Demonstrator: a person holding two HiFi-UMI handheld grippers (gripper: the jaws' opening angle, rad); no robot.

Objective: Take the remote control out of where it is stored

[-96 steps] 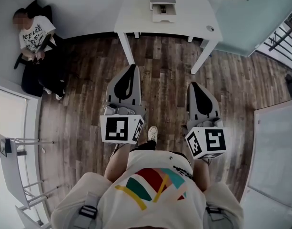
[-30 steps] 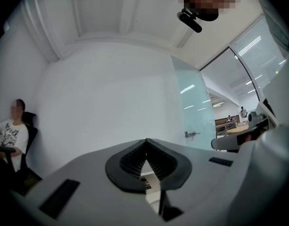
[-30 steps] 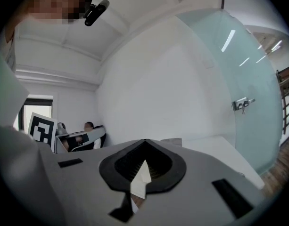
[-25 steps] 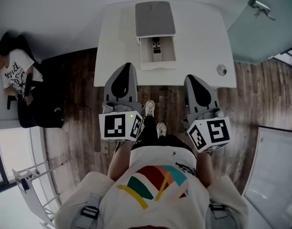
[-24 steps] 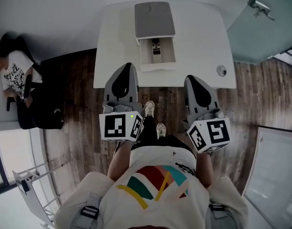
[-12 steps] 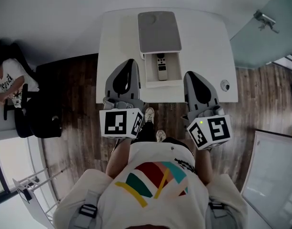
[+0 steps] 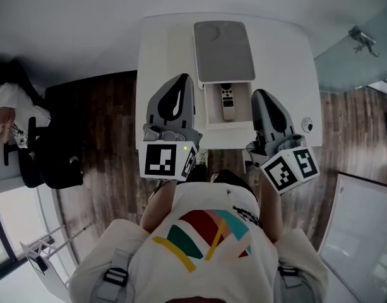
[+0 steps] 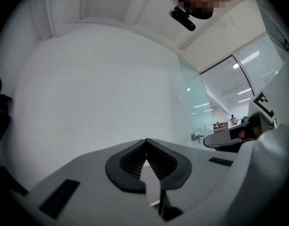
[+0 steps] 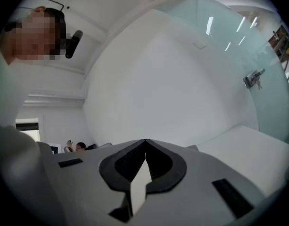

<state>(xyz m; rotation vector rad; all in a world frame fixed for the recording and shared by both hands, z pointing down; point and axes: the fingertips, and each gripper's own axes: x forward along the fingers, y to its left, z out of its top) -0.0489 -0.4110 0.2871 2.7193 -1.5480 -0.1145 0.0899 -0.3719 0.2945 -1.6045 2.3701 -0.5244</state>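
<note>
Centrally on the white bench (image 7: 161, 49) a storage box with a grey lid (image 7: 223, 50) is seen, and its drawer (image 7: 230, 125) is pulled out toward the person by whom the tongs are held. The remote control (image 7: 228, 101) is laid lengthwise in that open drawer, buttons upward and uncovered. The left tongs (image 7: 181, 79) are held over the bench just to the left of the drawer, and the right tongs (image 7: 261, 96) just to its right. The remote control is thus placed between the two, apart from both and touched by neither. In the left gripper view the left tongs are shown closed, tips met, with nothing caught between them, and a bare wall is faced. In the right gripper view the right tongs are likewise shown closed and empty. The remote control is taken in by neither gripper view. A small round object (image 7: 307, 125) is seen at the bench's near right corner, beside the right tongs.
</note>
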